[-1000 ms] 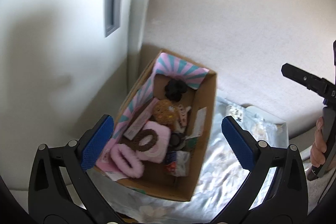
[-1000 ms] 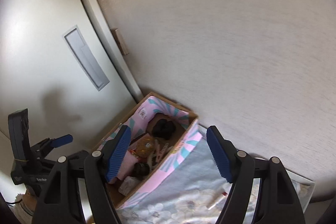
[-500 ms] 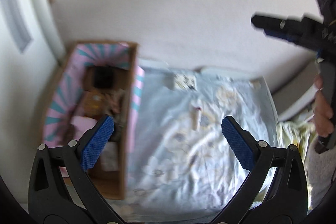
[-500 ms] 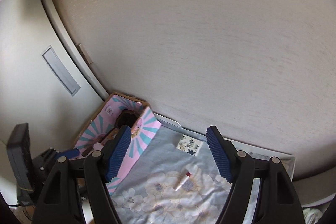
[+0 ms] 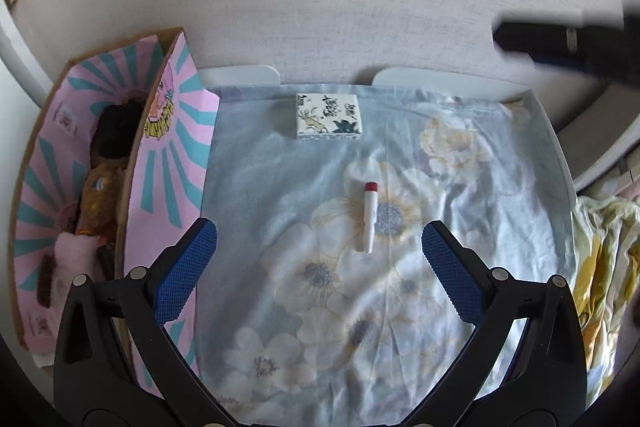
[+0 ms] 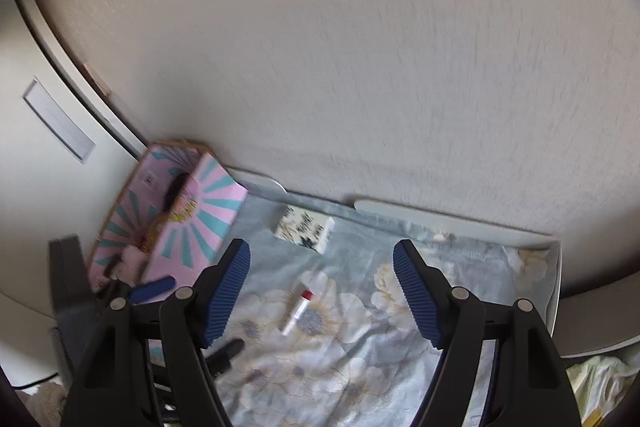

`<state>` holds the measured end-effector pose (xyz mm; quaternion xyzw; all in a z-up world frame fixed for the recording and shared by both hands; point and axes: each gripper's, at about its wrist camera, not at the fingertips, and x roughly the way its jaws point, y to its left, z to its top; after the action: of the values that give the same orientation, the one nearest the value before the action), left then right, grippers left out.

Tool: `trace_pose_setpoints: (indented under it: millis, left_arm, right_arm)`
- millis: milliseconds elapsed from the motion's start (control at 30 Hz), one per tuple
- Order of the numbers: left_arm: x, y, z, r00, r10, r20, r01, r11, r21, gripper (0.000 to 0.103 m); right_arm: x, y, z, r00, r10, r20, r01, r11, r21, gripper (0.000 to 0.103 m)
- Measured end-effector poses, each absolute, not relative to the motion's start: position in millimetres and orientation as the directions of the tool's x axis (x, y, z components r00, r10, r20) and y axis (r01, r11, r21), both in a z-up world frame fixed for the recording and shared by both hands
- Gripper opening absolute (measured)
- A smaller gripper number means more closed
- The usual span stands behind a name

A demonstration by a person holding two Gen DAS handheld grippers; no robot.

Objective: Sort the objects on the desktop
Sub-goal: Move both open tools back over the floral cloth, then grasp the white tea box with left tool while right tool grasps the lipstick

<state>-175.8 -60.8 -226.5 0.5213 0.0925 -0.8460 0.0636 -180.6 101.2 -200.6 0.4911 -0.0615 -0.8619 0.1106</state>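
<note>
Floral cloth [image 5: 460, 227] bears lipstick [image 5: 369, 217] and tissue pack [image 5: 329, 116].

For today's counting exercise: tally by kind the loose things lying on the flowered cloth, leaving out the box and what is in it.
Small printed pack: 1
White tube with red cap: 1
Total on the flowered cloth: 2

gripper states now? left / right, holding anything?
Left gripper: open, empty, above the white red-capped tube.
Right gripper: open, empty, over the floral cloth.
</note>
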Motion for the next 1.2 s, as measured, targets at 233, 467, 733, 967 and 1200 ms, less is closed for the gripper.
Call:
trace_pose_setpoints:
  millis: [233, 467, 733, 967, 1200]
  left_arm:
    - [-226, -84, -240, -0.42, 0.04, -0.906, 0.238, -0.959, -0.152, 0.102]
    - [-286, -87, -264, -0.364, 0.047, -0.93, 0.243, -0.959, -0.144, 0.102]
    - [-306, -80, -292, -0.317, 0.013, -0.948, 0.196, -0.977, -0.079, 0.102]
    - [-308, -87, -302, -0.31, 0.008, -0.951, 0.2, -0.977, -0.073, 0.092]
    - [-310, -84, -303, -0.323, 0.003, -0.946, 0.168, -0.984, -0.06, 0.088]
  right_arm:
    - [-152, 110, -269, -0.451, -0.193, -0.871, 0.046, -0.98, 0.194, 0.07]
    - [-110, 77, -294, -0.513, -0.215, -0.831, 0.006, -0.969, 0.247, 0.071]
    - [-120, 43, -307, -0.544, -0.145, -0.827, -0.041, -0.979, 0.198, 0.064]
    - [-138, 48, -319, -0.527, -0.122, -0.841, -0.075, -0.979, 0.189, 0.049]
    - [-146, 43, -322, -0.523, -0.092, -0.847, -0.072, -0.986, 0.152, 0.049]
